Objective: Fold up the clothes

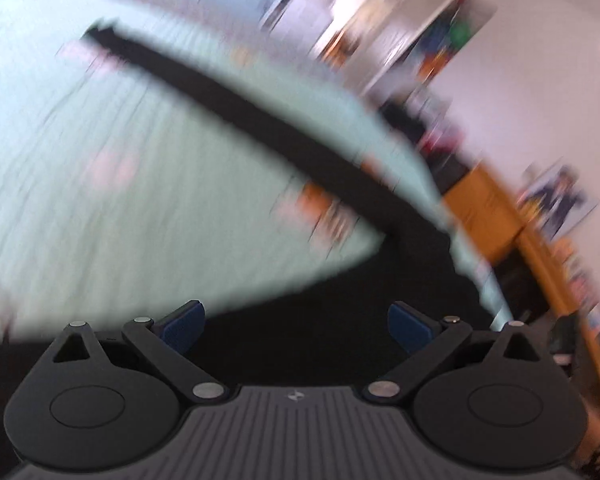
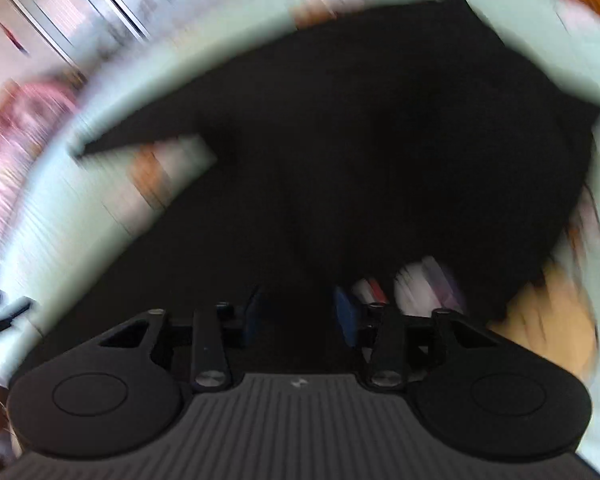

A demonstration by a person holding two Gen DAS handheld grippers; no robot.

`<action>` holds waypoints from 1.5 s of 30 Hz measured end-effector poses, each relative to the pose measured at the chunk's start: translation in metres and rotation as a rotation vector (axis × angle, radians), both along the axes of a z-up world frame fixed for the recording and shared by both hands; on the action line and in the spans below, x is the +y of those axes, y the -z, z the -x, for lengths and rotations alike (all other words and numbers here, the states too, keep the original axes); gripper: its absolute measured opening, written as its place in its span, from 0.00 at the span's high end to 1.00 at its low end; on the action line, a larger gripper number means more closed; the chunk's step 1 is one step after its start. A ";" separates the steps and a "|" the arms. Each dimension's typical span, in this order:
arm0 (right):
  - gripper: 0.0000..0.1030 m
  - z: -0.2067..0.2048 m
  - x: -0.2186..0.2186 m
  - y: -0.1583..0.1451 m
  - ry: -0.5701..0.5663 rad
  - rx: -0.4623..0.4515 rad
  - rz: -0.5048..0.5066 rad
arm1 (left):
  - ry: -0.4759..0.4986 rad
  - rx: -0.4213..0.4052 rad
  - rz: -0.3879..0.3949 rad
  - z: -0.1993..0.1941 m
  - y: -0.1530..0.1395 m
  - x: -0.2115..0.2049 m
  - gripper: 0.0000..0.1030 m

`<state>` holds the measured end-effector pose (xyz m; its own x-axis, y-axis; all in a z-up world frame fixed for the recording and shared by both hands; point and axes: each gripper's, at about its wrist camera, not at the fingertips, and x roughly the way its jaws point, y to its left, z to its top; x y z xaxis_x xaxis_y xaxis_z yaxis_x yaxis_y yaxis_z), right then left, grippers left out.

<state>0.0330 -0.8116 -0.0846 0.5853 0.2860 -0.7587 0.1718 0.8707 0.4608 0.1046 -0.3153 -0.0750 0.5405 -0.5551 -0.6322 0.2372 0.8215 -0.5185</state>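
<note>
A black garment [image 1: 340,300] lies on a pale mint sheet [image 1: 100,200], with one long black strip [image 1: 228,108] running up to the far left. My left gripper [image 1: 296,326] hovers over the garment's near part, open wide, with nothing between its blue pads [image 1: 184,326]. In the right wrist view the black garment [image 2: 380,140] fills the middle, spread flat. My right gripper [image 2: 300,312] sits low over it, its blue pads [image 2: 346,312] a modest gap apart. Black cloth shows in that gap, and the blur hides whether the pads pinch it.
Both views are heavily blurred. The sheet [image 2: 80,220] carries orange and pink prints. A yellow wooden edge [image 1: 484,204] borders the bed at the right, with a white wall and shelves beyond. A blurred tan shape [image 2: 552,320] lies at the garment's right edge.
</note>
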 end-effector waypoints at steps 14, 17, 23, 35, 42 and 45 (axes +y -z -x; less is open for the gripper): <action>0.46 0.040 0.071 -0.009 -0.084 -0.168 -0.110 | -0.139 0.030 -0.263 0.048 0.007 0.045 0.04; 0.45 0.034 0.090 0.001 -0.132 -0.139 -0.071 | -0.103 0.007 -0.233 0.055 0.000 0.046 0.04; 0.54 0.041 0.108 -0.026 -0.206 -0.186 -0.056 | 0.056 -0.055 -0.236 0.059 -0.006 0.017 0.04; 0.78 -0.062 0.163 0.001 -0.317 -0.184 -0.022 | -0.145 -0.017 -0.311 -0.007 0.008 0.046 0.05; 0.78 -0.011 0.186 -0.023 -0.542 -0.181 -0.015 | 0.051 -0.007 -0.153 0.030 -0.008 0.046 0.03; 0.78 -0.014 0.208 -0.013 -0.606 -0.156 0.055 | 0.077 -0.019 -0.235 0.031 0.009 0.025 0.03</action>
